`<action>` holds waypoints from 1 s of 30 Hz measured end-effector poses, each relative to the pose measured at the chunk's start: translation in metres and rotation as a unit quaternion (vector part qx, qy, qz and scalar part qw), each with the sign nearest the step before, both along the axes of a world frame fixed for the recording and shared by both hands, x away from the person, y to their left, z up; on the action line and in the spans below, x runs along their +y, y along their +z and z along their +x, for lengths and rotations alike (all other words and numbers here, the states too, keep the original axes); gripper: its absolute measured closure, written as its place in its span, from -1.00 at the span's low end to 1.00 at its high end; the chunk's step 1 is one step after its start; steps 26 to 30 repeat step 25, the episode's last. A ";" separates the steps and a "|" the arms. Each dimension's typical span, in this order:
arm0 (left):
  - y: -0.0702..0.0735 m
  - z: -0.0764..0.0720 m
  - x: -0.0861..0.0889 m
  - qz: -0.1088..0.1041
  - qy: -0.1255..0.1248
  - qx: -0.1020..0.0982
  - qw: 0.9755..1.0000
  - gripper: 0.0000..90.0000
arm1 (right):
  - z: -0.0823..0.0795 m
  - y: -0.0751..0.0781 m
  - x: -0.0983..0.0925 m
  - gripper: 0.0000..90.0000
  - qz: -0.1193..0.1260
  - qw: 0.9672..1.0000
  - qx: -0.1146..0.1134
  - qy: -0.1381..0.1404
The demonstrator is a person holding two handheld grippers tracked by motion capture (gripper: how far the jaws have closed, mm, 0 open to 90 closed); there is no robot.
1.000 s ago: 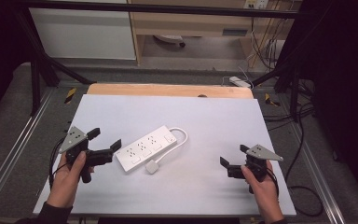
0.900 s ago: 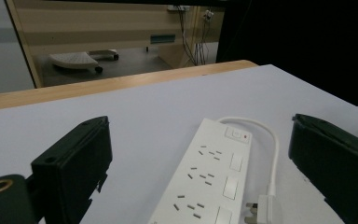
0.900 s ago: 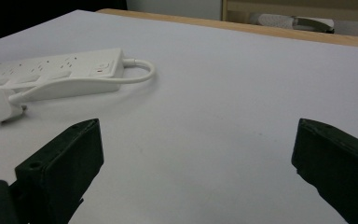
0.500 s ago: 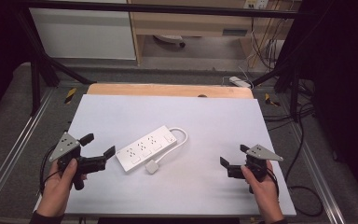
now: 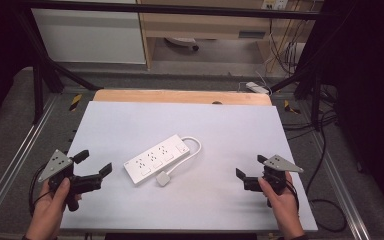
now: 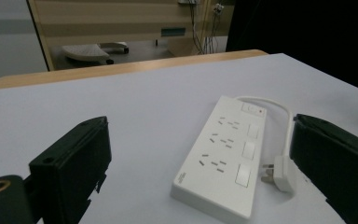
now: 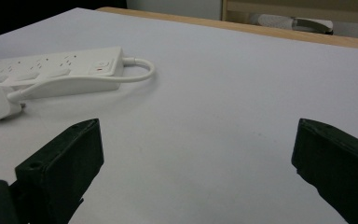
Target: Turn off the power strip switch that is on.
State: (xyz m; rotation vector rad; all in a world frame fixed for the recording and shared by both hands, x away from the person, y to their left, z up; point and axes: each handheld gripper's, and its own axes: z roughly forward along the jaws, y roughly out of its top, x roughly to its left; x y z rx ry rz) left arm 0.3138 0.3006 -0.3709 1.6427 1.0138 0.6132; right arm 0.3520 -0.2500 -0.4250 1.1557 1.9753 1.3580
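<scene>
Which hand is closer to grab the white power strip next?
Probably the left. The left gripper is open and sits just beside the power strip, pointing at it, with the strip between its fingers in its own view. The right gripper, also open, is farther off across bare table.

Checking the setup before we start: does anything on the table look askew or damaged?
Nothing looks damaged. The white power strip lies diagonally on the table, its cable looped back so the plug rests loose beside it.

Power strip (image 6: 226, 151) ahead of left jaws: smooth white plastic, faint sheen. Table (image 5: 230, 125): matt pale sheet, wood far edge.
</scene>
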 end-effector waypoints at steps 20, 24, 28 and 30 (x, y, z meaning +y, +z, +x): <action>-0.047 0.014 -0.018 0.049 -0.035 0.066 0.996 -0.87 | 0.001 -0.002 0.000 -0.94 -0.006 1.000 0.003 -0.004; -0.052 0.015 -0.024 0.060 -0.048 0.073 0.994 -0.87 | 0.002 -0.005 0.002 -0.95 -0.014 1.000 0.017 -0.012; -0.053 0.015 -0.026 0.062 -0.049 0.075 0.994 -0.87 | 0.003 -0.008 0.002 -0.94 -0.023 0.999 0.028 -0.018; -0.053 0.015 -0.026 0.062 -0.049 0.075 0.994 -0.87 | 0.003 -0.008 0.002 -0.94 -0.023 0.999 0.028 -0.018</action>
